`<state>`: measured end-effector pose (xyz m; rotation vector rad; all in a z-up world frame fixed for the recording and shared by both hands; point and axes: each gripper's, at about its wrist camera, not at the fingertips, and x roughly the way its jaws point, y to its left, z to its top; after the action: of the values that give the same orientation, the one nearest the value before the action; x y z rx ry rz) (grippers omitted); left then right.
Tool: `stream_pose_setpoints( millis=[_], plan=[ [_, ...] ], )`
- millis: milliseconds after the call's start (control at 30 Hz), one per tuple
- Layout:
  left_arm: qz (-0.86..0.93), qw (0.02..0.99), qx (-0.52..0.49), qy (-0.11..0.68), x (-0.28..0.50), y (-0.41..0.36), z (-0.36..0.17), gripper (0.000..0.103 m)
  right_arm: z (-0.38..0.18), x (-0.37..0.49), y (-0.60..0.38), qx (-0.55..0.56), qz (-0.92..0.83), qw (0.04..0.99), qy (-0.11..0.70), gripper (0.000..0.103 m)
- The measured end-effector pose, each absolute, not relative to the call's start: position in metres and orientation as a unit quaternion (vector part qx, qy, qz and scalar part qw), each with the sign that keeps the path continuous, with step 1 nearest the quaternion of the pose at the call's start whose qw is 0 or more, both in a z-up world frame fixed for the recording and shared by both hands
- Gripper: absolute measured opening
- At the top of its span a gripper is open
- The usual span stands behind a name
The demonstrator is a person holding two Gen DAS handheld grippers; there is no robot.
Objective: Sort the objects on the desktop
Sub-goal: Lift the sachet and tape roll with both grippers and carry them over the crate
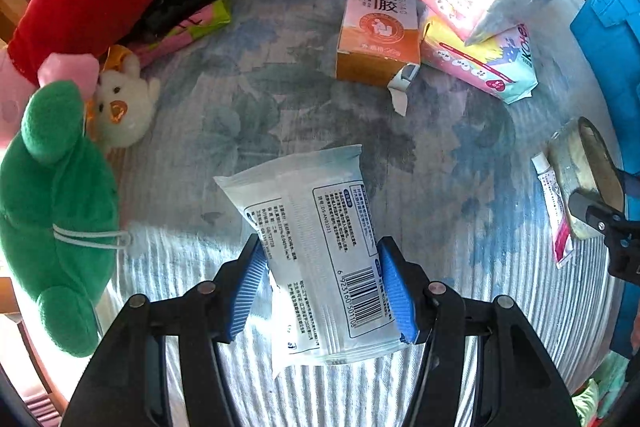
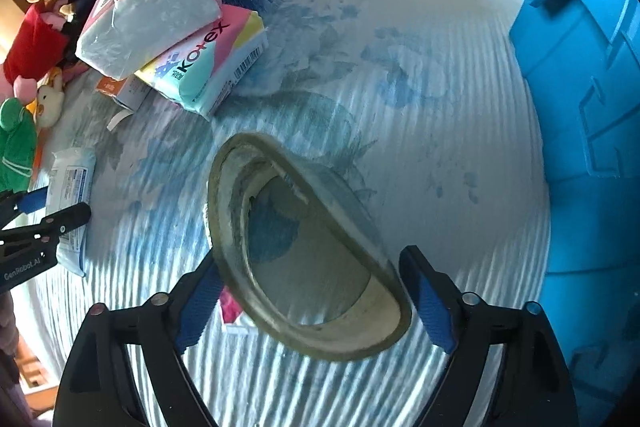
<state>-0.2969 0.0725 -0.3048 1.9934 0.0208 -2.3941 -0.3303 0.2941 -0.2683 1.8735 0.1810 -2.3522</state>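
Over the striped, flower-printed bench cover, both grippers are working at once. The left gripper is pinching a white wet-wipe pack between its blue pads, pointing straight down. The right gripper is straddling a worn slipper; its jaws are standing wide, one pad touching the sole's edge, the other apart, so it is not yet gripping. A blue crate is sitting just to the right. Judging by this, the pick-up step is underway; next, the right jaws need closing squarely, then lifting towards the crate.
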Motion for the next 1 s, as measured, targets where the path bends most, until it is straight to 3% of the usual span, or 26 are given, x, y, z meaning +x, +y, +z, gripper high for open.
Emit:
stream_pose_setpoints(
  millis=[67,167,533,767,1000],
  plan=[
    [-0.769,0.009,0.639,0.01,-0.296,0.075,-0.303,0.054,-0.269,-0.329,0.292,0.616,-0.781,0.068,0.069,0.081],
    [-0.773,0.006,0.634,0.017,-0.29,0.079,-0.295,0.049,-0.264,-0.322,0.286,0.61,-0.785,0.068,0.087,0.079],
    [-0.851,0.007,0.525,-0.009,-0.269,0.051,-0.197,0.048,-0.181,-0.287,0.245,0.52,-0.845,0.095,0.086,0.079],
    [-0.901,-0.004,0.432,-0.038,-0.201,0.027,-0.113,0.048,-0.115,-0.224,0.22,0.421,-0.9,0.093,0.07,0.079],
    [-0.931,-0.024,0.362,-0.052,-0.151,0.025,-0.07,0.048,-0.062,-0.17,0.212,0.339,-0.935,0.078,0.068,0.079]
  ],
)
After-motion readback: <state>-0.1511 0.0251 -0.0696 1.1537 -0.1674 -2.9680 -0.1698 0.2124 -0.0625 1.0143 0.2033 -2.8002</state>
